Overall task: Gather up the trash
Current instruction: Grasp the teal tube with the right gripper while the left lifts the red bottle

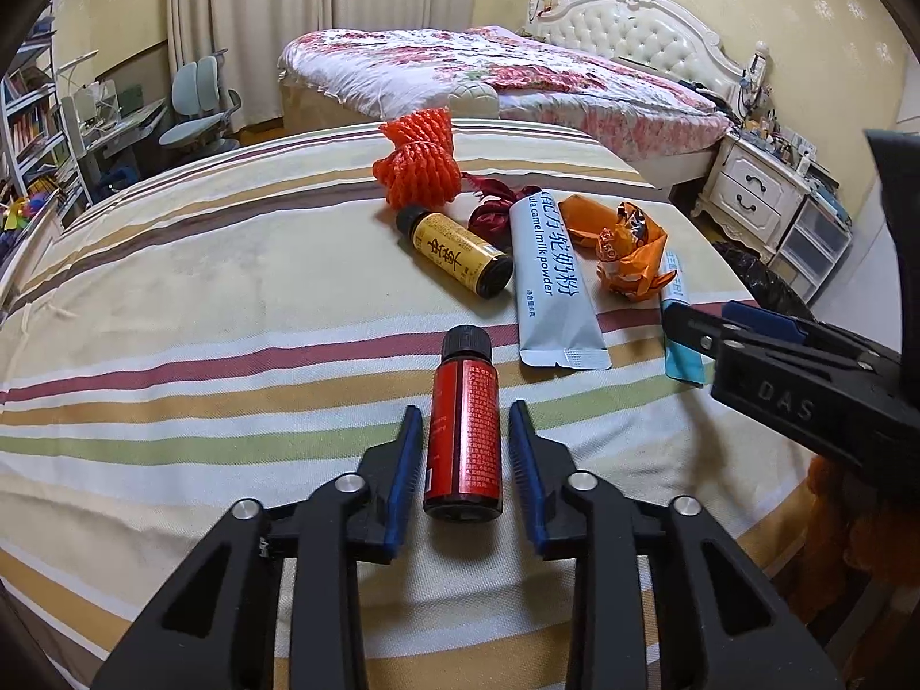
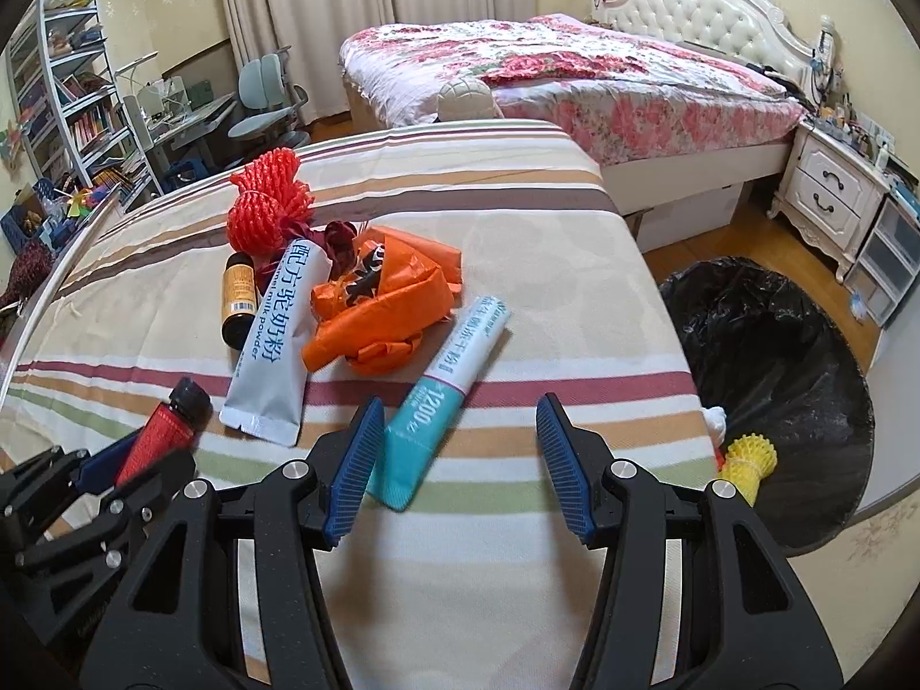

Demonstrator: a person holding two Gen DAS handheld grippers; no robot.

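1. Your left tool has its fingers apart, one on each side of the red bottle, which lies on the striped worktop; neither pad visibly touches it.
2. Your right tool is spread wide; the teal sachet lies just beside its left finger, unclamped.
3. Farther along you have the white milk-powder sachet, the yellow-labelled bottle, the crumpled orange wrapper and the orange foam net, clustered together.
4. Right of the worktop, on the floor, stands the black-lined bin; a yellow foam net sits inside near its closest rim, with something white beside it.
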